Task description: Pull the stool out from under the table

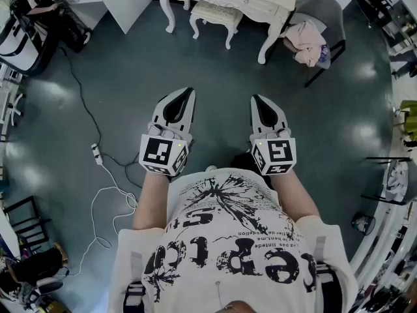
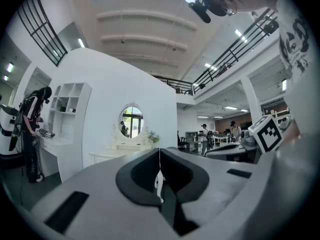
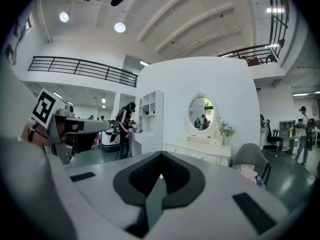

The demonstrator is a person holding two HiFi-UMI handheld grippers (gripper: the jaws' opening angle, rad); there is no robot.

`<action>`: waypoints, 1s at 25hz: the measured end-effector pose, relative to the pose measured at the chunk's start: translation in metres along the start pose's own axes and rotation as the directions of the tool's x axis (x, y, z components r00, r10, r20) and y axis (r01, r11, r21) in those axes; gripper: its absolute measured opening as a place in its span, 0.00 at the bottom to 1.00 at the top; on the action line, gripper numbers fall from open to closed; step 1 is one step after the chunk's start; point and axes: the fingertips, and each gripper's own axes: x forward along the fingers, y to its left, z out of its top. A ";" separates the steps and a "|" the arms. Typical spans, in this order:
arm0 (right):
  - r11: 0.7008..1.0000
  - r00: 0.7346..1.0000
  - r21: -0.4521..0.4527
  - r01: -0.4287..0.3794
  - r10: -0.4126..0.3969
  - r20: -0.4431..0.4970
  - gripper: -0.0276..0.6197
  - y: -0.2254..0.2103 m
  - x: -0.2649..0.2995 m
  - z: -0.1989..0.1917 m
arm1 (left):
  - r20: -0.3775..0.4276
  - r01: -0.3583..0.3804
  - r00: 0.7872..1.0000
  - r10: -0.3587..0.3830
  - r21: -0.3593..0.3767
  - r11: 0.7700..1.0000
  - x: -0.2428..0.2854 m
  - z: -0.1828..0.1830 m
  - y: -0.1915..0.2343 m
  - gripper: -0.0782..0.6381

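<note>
**Both tools clenched, stool at the bench**

The left tool and right tool are held side by side above the dark floor, each with its jaws pressed together on nothing. The white stool stands well ahead of them, between the front legs of the white bench. A grey chair carrying a pink cloth sits just right of the bench.

One stool, one table, one grey chair far right; two grippers: left gripper, right gripper.
</note>
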 end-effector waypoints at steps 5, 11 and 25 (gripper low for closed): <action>1.000 1.000 -0.013 -0.014 0.014 -0.008 0.07 0.002 0.006 -0.004 | -0.006 0.002 1.000 -0.002 -0.007 1.000 0.003 -0.006 0.003 0.14; 1.000 1.000 0.006 0.000 0.000 -0.023 0.07 0.009 0.012 -0.007 | -0.017 0.000 1.000 -0.001 -0.021 1.000 -0.003 -0.009 0.009 0.14; 1.000 0.997 0.007 0.002 -0.001 -0.071 0.07 -0.015 0.083 -0.028 | -0.061 -0.060 0.997 0.057 -0.050 0.997 0.036 -0.046 0.061 0.14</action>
